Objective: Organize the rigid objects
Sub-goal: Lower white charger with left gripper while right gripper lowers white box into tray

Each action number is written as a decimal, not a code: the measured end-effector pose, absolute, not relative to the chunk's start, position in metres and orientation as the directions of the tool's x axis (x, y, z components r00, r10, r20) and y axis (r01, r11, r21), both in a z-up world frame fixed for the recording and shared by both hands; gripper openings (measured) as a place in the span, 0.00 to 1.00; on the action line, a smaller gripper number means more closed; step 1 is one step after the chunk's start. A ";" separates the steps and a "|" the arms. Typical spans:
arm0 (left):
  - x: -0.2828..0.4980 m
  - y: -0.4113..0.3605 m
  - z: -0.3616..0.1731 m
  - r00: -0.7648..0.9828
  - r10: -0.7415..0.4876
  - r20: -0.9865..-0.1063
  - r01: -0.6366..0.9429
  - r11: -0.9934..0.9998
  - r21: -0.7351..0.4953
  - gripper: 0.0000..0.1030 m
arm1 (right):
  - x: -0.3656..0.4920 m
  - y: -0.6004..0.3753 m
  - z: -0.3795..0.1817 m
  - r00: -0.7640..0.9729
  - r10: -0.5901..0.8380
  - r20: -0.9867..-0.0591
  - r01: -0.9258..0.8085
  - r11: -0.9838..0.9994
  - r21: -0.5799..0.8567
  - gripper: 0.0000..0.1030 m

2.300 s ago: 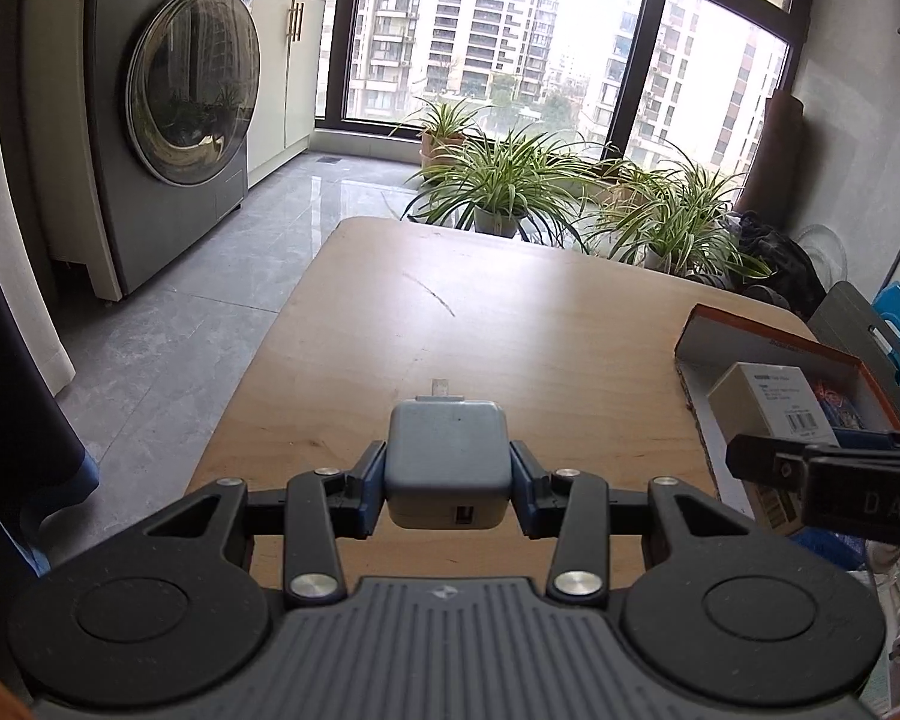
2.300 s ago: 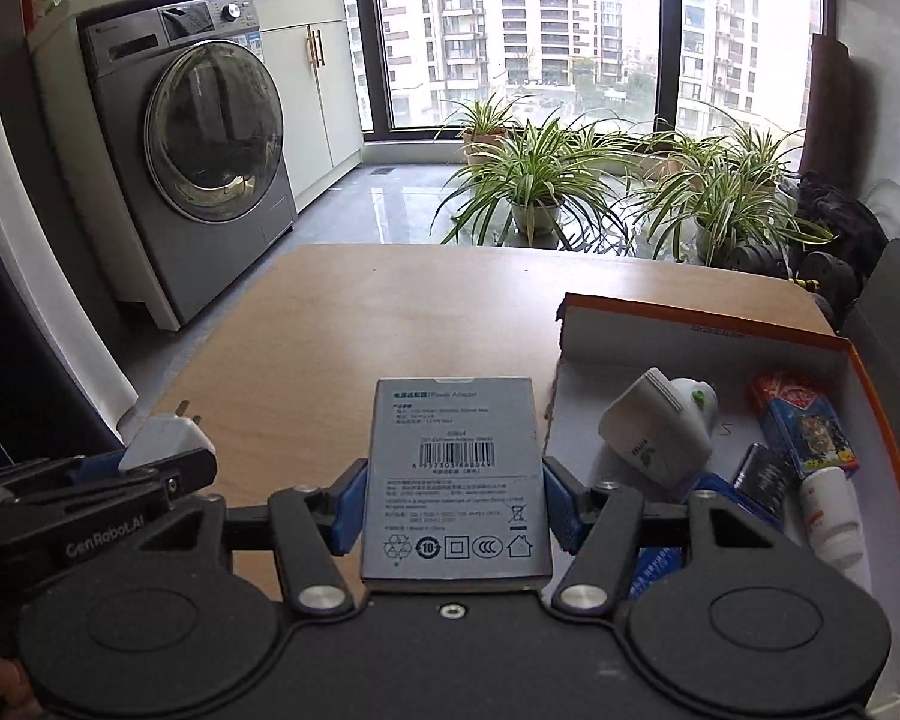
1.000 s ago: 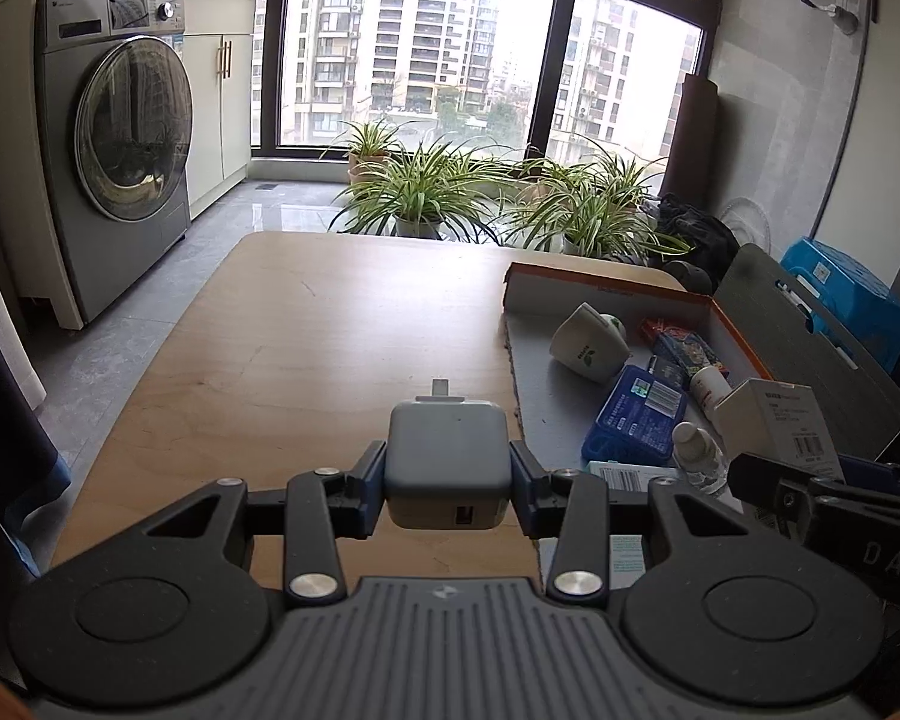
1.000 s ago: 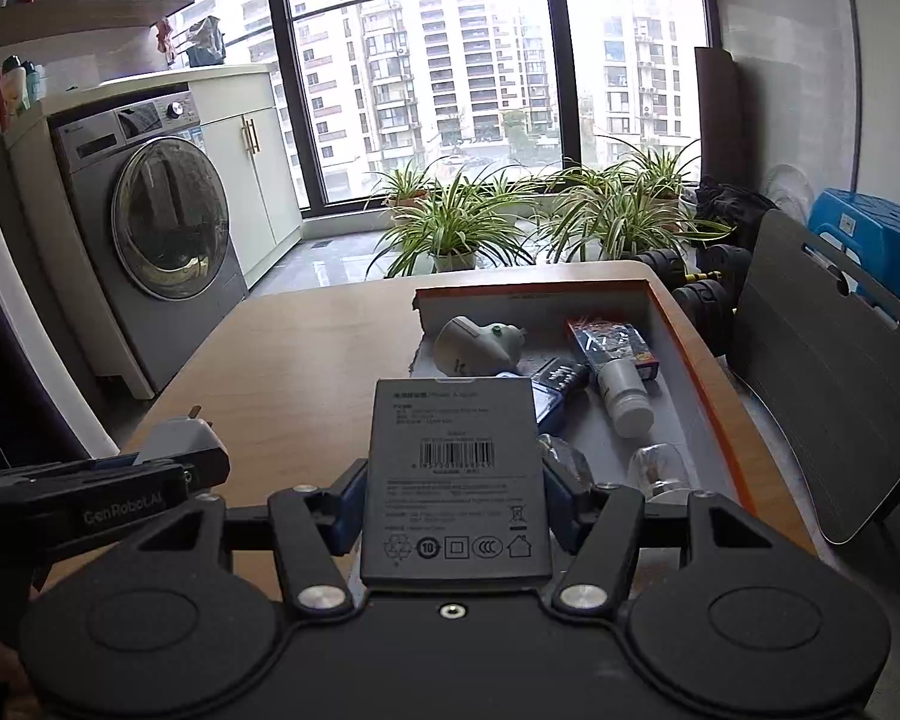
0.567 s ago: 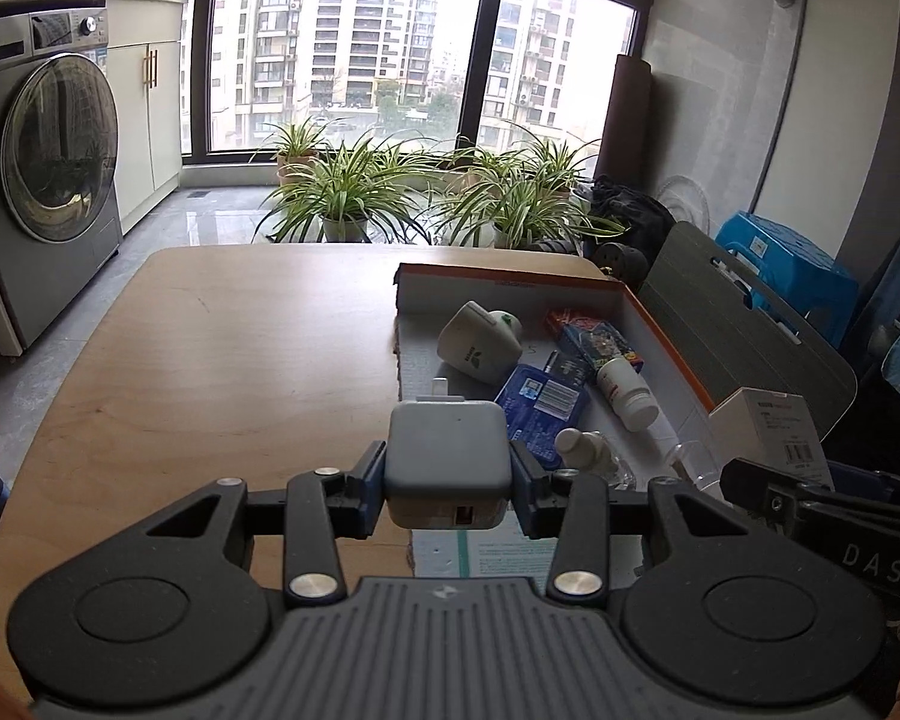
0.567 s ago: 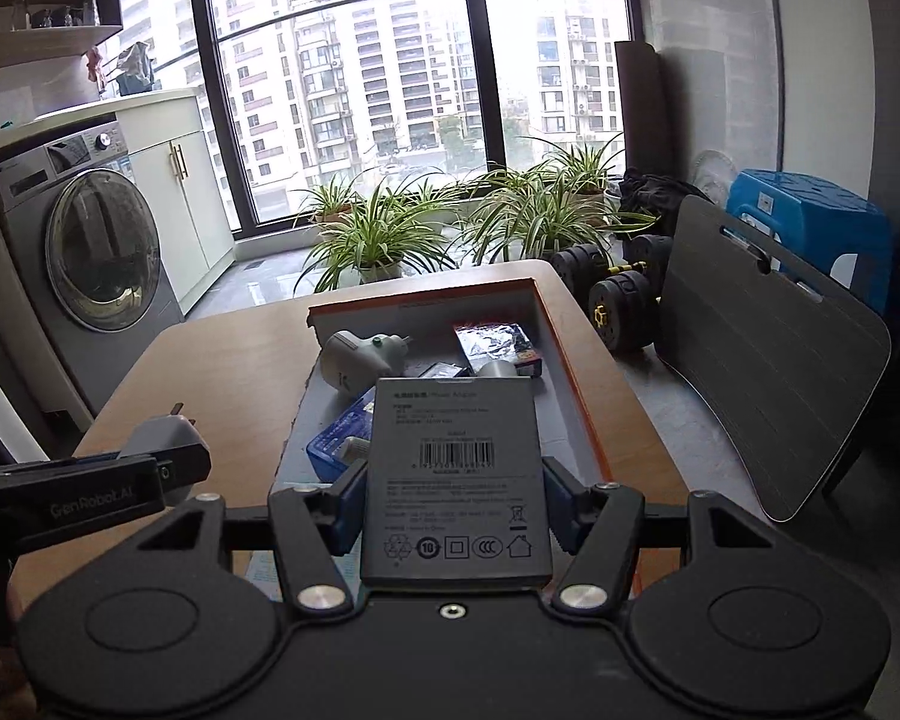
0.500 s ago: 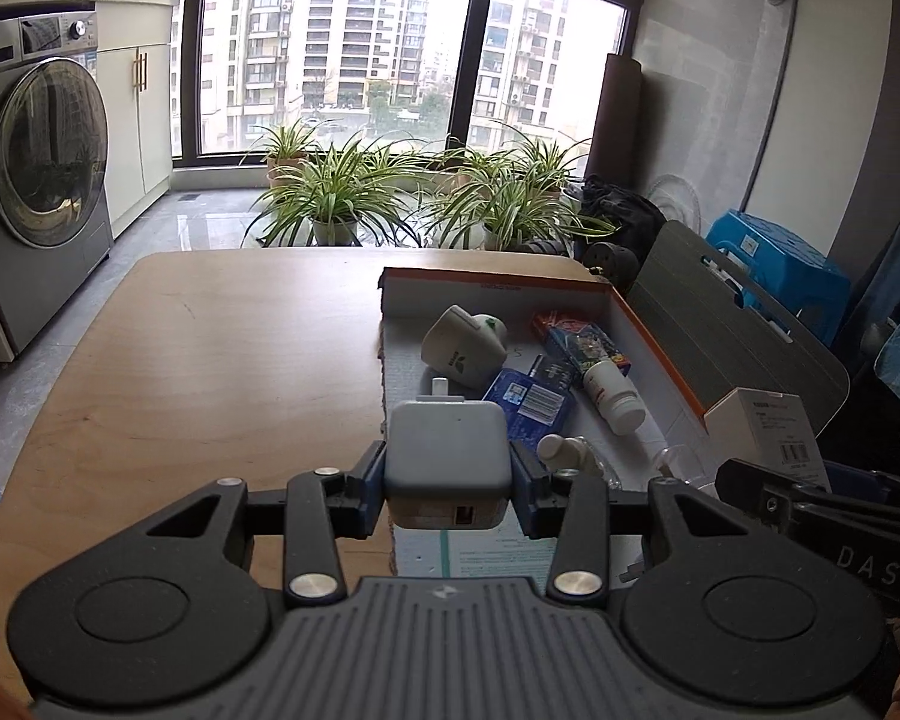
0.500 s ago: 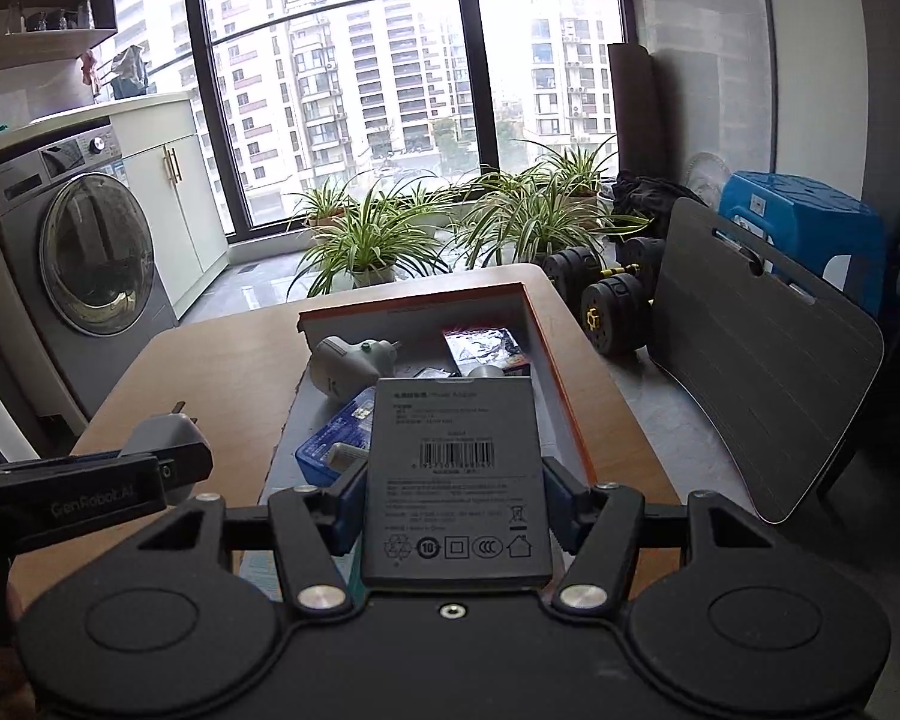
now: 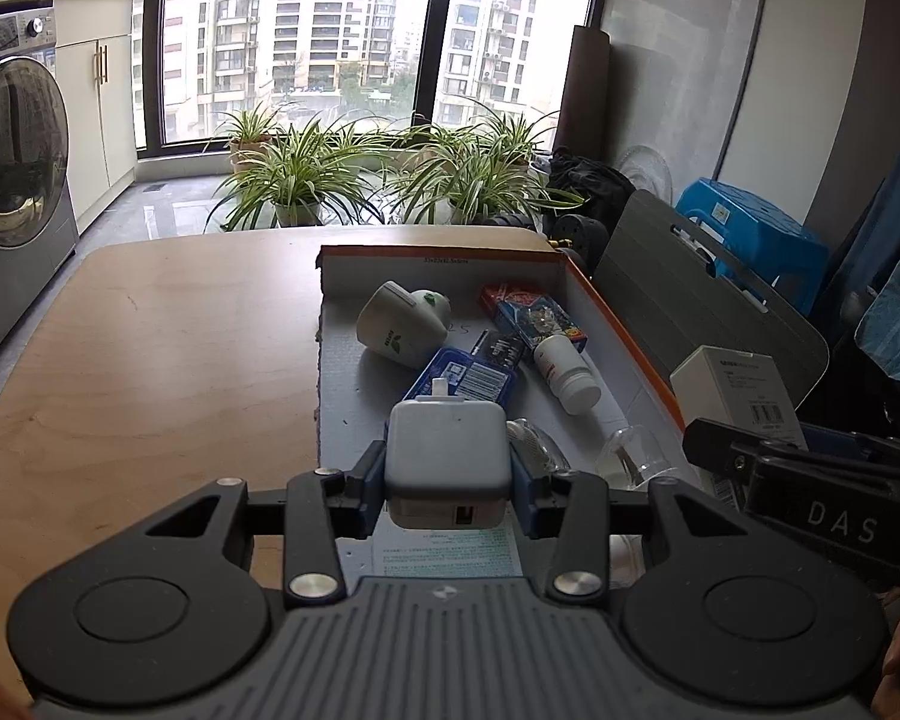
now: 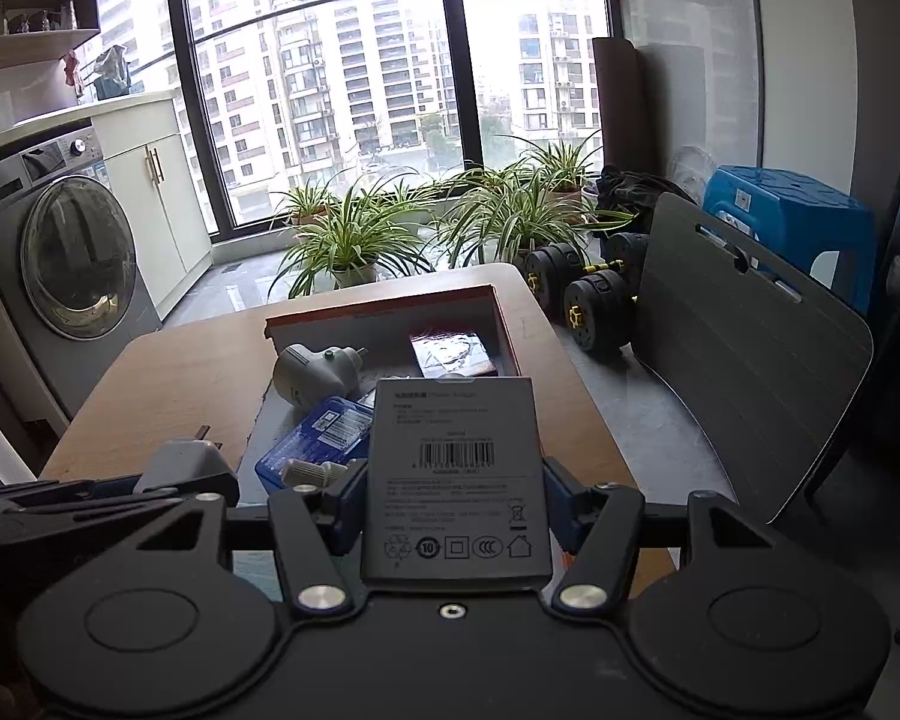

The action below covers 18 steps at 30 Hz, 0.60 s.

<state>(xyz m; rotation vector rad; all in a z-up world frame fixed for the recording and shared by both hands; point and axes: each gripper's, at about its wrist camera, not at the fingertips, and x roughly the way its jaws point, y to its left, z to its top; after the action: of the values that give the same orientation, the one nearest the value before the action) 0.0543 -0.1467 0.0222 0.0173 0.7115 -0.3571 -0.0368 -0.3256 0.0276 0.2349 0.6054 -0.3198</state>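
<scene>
My left gripper (image 9: 447, 483) is shut on a white plug adapter (image 9: 446, 450), held above the near end of an orange-edged cardboard box (image 9: 621, 336). My right gripper (image 10: 453, 501) is shut on a grey adapter carton (image 10: 453, 468) with a barcode, held over the box's near right side (image 10: 507, 324). The carton also shows at the right of the left wrist view (image 9: 741, 387). The adapter also shows at the left of the right wrist view (image 10: 183, 462).
The box holds a white plug-in device (image 9: 399, 327), a blue packet (image 9: 465, 375), a red packet (image 9: 534, 315), a white bottle (image 9: 567, 372) and clear glass items (image 9: 630, 450). It sits on a wooden table (image 9: 150, 360). A grey board (image 10: 744, 360), dumbbells (image 10: 594, 294) and plants stand beyond.
Both grippers have swung right, from over the bare table to over the box, each still holding its object. The box now sits central in both views.
</scene>
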 end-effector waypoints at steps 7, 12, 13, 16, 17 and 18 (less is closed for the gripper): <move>0.055 -0.151 0.017 0.686 -0.317 -0.656 0.332 0.937 -0.106 0.41 | -0.032 -0.331 0.026 0.773 -0.217 -0.596 0.353 0.928 0.120 0.69; 0.055 -0.153 0.015 0.681 -0.317 -0.660 0.331 0.937 -0.109 0.41 | -0.030 -0.332 0.026 0.774 -0.212 -0.597 0.347 0.930 0.119 0.69; 0.055 -0.154 0.015 0.680 -0.317 -0.661 0.331 0.937 -0.109 0.41 | -0.030 -0.333 0.026 0.774 -0.211 -0.596 0.346 0.930 0.120 0.69; 0.055 -0.155 0.015 0.679 -0.319 -0.661 0.334 0.936 -0.109 0.41 | -0.028 -0.334 0.026 0.775 -0.207 -0.598 0.344 0.931 0.123 0.69; 0.055 -0.156 0.015 0.678 -0.321 -0.662 0.335 0.936 -0.110 0.41 | -0.027 -0.335 0.026 0.774 -0.207 -0.598 0.343 0.931 0.123 0.69; 0.055 -0.157 0.015 0.677 -0.321 -0.662 0.336 0.936 -0.109 0.41 | -0.027 -0.335 0.026 0.773 -0.207 -0.599 0.344 0.931 0.123 0.69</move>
<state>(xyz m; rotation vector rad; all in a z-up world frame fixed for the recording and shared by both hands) 0.0546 -0.1568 0.0149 0.0220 0.7401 -0.3689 -0.0270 -0.3350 0.0258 0.2314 0.6190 -0.3009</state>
